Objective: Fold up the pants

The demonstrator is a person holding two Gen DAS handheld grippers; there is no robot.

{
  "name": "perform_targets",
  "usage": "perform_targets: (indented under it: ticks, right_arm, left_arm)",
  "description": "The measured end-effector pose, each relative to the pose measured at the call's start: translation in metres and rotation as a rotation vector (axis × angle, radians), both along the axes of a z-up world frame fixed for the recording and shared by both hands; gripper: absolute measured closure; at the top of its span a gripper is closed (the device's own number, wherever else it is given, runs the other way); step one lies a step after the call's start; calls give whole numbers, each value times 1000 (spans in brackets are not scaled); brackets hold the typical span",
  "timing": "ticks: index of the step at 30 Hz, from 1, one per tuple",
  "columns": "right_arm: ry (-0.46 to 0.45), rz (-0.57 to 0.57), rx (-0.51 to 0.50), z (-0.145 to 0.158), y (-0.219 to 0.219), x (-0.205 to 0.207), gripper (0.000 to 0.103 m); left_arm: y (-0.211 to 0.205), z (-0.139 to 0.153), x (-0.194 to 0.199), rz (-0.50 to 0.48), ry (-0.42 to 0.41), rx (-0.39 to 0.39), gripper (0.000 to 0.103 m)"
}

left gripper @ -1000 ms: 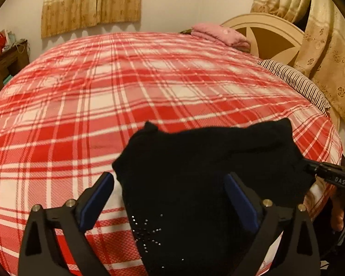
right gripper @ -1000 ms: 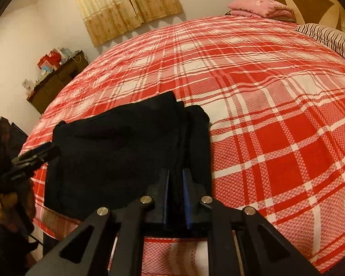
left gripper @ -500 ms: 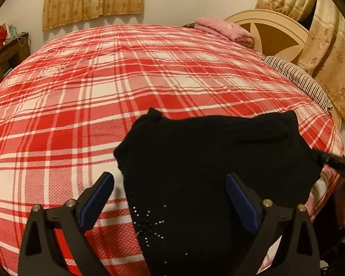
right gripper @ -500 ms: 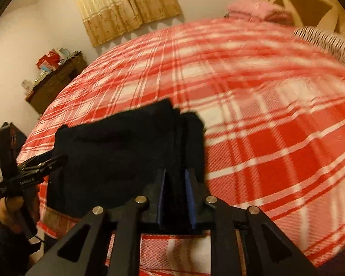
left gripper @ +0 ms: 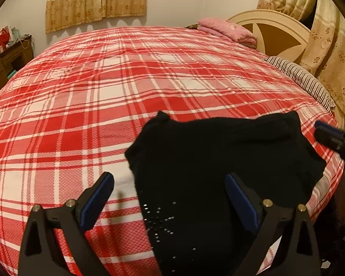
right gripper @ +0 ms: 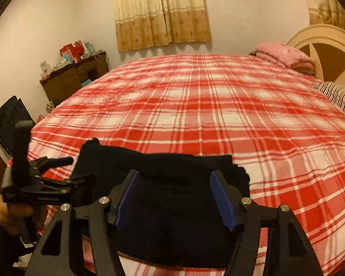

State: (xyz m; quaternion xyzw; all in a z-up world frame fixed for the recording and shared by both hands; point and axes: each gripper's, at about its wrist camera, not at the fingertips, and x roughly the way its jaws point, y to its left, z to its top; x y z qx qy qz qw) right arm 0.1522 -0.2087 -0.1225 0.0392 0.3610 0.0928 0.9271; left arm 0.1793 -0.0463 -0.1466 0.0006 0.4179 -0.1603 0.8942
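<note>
The black pants (left gripper: 218, 161) lie folded into a thick bundle near the front edge of the red plaid bed (left gripper: 103, 92); small shiny studs show on the near part. My left gripper (left gripper: 169, 179) hangs open over the bundle's left edge, one finger over bedspread, the other over black cloth. In the right wrist view the pants (right gripper: 161, 165) lie beneath my right gripper (right gripper: 175, 177), whose jaws are opening; the blue pads stand apart and press on nothing. A hand holds the left gripper (right gripper: 57, 172) at the bundle's left end. The right gripper (left gripper: 333, 138) shows at the right edge.
A folded pink blanket (left gripper: 227, 32) and a striped pillow (left gripper: 299, 78) lie by the cream headboard (left gripper: 276, 30). A cluttered brown dresser (right gripper: 73, 78) and a dark chair (right gripper: 9, 119) stand left of the bed. Curtains hang on the far wall.
My right gripper let go of the pants' right edge, its jaws spread apart, and it lifted and pulled back with a roll. The left gripper stayed where it was, open.
</note>
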Motion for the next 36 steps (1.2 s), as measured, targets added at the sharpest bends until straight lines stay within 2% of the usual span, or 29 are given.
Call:
perform_targets:
  ticks: [3, 4, 10, 15, 19, 22, 23, 25, 26, 27, 30, 36]
  right_arm:
    - [121, -25, 61, -27, -18, 12, 38]
    - [132, -30, 70, -32, -22, 12, 38]
    - [108, -9, 64, -35, -23, 5, 38]
    - [76, -49, 79, -21, -34, -5, 40]
    - [83, -80, 107, -15, -49, -19, 40]
    - [103, -95, 136, -20, -56, -30, 40]
    - [114, -91, 151, -23, -57, -32, 42]
    - [135, -86, 160, -29, -57, -34, 58]
    - [137, -88, 153, -32, -57, -35, 60]
    - [137, -84, 148, -33, -57, -36, 66]
    - [117, -87, 166, -32, -64, -38, 92]
    - [65, -52, 105, -17, -59, -50, 96]
  left_arm:
    - [3, -2, 1, 9, 11, 1, 4]
    - [3, -3, 1, 10, 13, 2, 4]
    - [1, 2, -4, 10, 2, -3, 4]
    - [-6, 10, -9, 2, -40, 6, 4]
    - [-25, 31, -1, -45, -83, -18, 4]
    - [-60, 42, 8, -125, -105, -15, 4]
    - [-75, 43, 11, -158, -110, -13, 4]
    - [-99, 43, 16, -212, -113, -15, 4]
    - [-109, 41, 18, -229, -111, -10, 4]
    - [-121, 38, 22, -249, -104, -3, 4]
    - [-148, 30, 30, -291, -71, 12, 4]
    - [-170, 33, 26, -332, -70, 8, 4]
